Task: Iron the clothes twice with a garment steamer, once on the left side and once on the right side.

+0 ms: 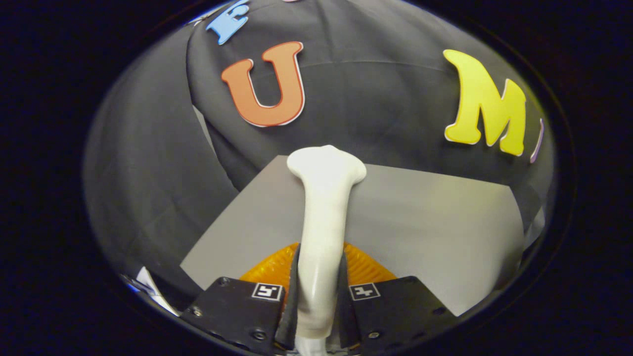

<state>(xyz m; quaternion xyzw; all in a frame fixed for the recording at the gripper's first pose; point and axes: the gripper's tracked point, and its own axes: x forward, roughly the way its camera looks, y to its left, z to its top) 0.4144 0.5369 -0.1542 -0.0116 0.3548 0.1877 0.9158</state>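
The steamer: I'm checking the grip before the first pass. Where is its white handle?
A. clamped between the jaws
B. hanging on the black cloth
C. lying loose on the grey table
A: the steamer stands between the gripper jaws, both pressing its handle.

The garment steamer hides the middle of the orange ribbed thing under it, whose kind cannot be told. The steamer's lower end is cut off below the jaws, and its front face is turned away.

Black cloth wall behind grey tabletop.
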